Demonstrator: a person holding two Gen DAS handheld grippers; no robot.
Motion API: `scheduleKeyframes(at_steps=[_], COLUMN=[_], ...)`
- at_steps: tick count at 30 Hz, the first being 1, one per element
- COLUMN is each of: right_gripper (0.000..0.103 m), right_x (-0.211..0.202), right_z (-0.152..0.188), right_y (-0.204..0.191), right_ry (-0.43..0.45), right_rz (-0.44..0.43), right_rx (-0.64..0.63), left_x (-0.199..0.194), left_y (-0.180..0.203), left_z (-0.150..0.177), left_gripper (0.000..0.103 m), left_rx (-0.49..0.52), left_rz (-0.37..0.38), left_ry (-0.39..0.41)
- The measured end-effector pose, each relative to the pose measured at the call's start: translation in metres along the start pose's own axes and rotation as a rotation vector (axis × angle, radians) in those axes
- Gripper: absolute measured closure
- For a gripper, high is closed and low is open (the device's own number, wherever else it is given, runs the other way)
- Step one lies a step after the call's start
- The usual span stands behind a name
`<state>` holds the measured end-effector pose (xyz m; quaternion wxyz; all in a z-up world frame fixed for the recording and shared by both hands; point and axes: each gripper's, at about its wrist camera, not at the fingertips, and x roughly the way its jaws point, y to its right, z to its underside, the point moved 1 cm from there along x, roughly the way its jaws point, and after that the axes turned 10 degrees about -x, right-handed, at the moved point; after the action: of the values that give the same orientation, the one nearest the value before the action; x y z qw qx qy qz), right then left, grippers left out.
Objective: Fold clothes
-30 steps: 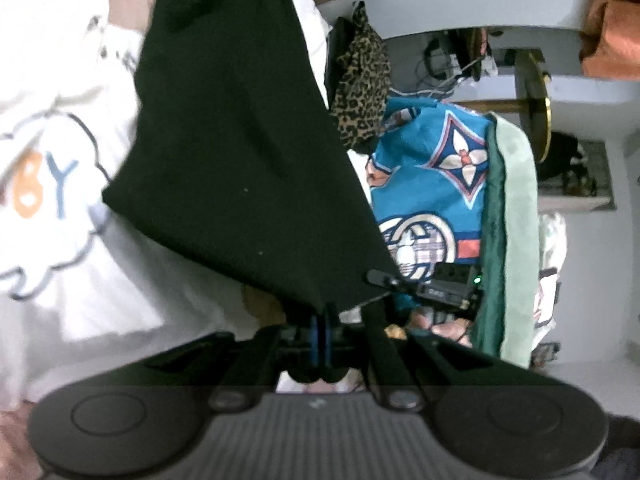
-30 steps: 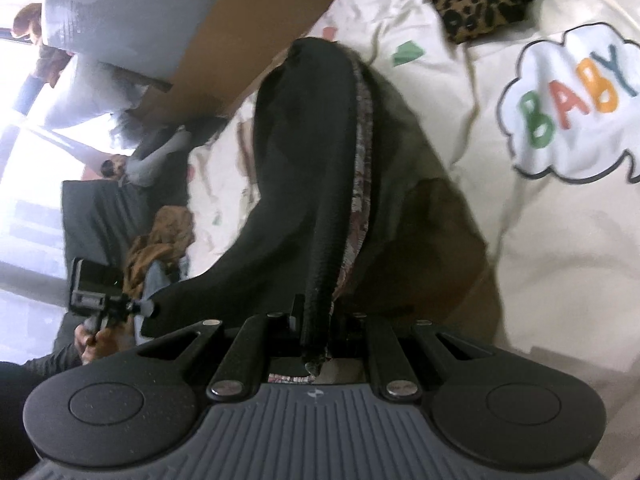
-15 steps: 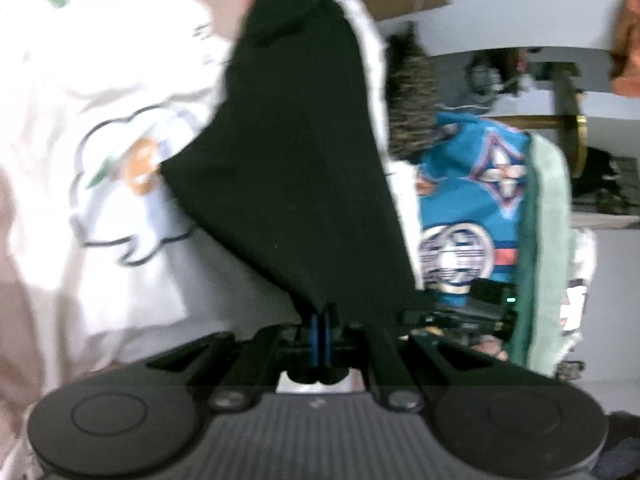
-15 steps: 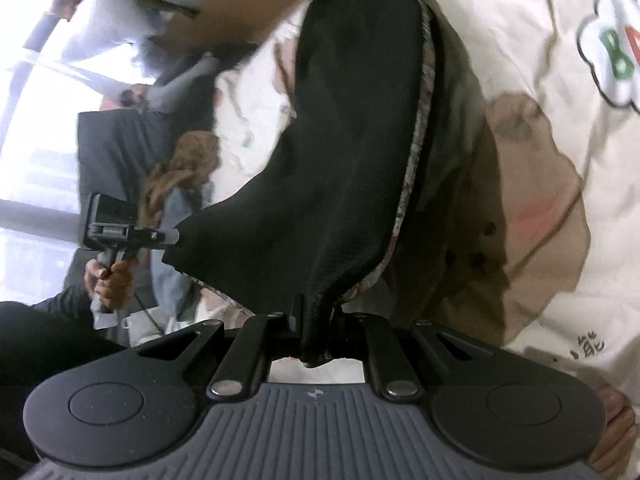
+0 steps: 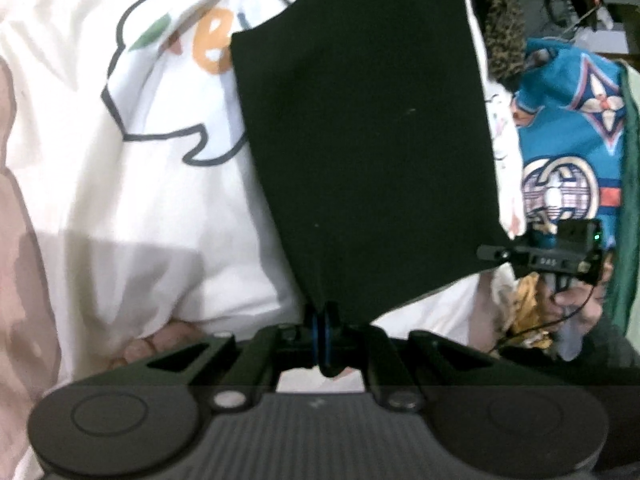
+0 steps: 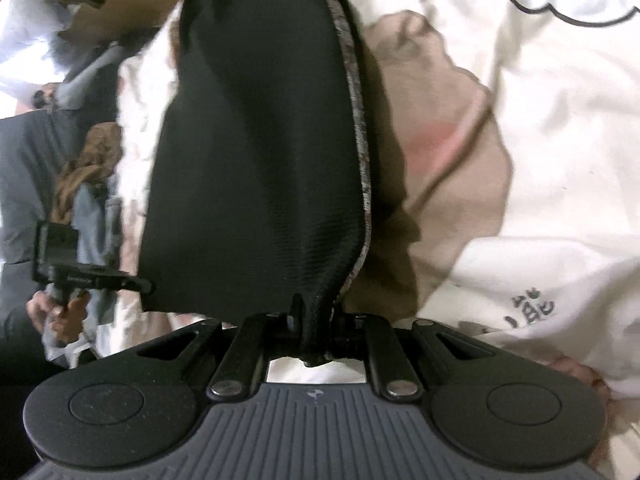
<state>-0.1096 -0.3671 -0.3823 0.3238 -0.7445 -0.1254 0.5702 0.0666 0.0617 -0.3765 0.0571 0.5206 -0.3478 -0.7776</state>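
Observation:
A black garment [image 5: 368,128] hangs stretched between both grippers above a white printed bedsheet [image 5: 120,200]. My left gripper [image 5: 322,320] is shut on one corner of it. My right gripper [image 6: 308,320] is shut on another corner, where the black garment [image 6: 260,140] shows a grey patterned trim along its right edge. In the left wrist view the right gripper [image 5: 548,256] appears at the cloth's far corner, held by a hand. The left gripper [image 6: 76,268] shows likewise at the left of the right wrist view.
The sheet carries a cloud print with coloured letters [image 5: 180,80] and a brown bear print [image 6: 448,120]. A blue patterned cloth [image 5: 568,140], a green cloth [image 5: 628,160] and a leopard-print item [image 5: 504,40] lie at the bed's far side. A dark and brown pile of clothes [image 6: 72,152] lies left.
Both grippers have swung with the black garment, which now hangs wider and flatter over the cloud print. Both views have tipped down toward the sheet.

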Motion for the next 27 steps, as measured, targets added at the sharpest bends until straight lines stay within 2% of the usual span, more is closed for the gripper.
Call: scheduleKeyframes(at_steps=[1, 3, 5, 8, 14, 20, 27], right_gripper=[0.081, 0.079, 0.069, 0.063, 0.062, 0.061, 0.061], right_x=[0.0, 0.0, -0.001, -0.007, -0.008, -0.006, 0.008], right_z=[0.0, 0.0, 0.0, -0.002, -0.011, -0.019, -0.02], right_y=[0.002, 0.007, 0.011, 0.015, 0.02, 0.026, 0.023], right_ry=[0.005, 0.015, 0.025, 0.05, 0.078, 0.091, 0.068], right_rz=[0.01, 0.031, 0.051, 0.05, 0.046, 0.026, -0.011], right_rx=[0.004, 0.013, 0.022, 0.025, 0.021, 0.029, 0.021], left_x=[0.002, 0.006, 0.009, 0.014, 0.019, 0.014, 0.022], left_y=[0.002, 0.004, 0.006, 0.007, 0.007, 0.0, -0.003], left_z=[-0.001, -0.003, -0.005, -0.008, -0.009, -0.009, -0.017], left_gripper=[0.1, 0.099, 0.097, 0.092, 0.087, 0.068, 0.065], left_rx=[-0.003, 0.001, -0.006, -0.039, -0.044, -0.035, -0.049], left_rz=[-0.004, -0.012, -0.011, -0.005, -0.031, -0.032, 0.009], left_ry=[0.0, 0.001, 0.0, -0.006, 0.001, 0.024, 0.019])
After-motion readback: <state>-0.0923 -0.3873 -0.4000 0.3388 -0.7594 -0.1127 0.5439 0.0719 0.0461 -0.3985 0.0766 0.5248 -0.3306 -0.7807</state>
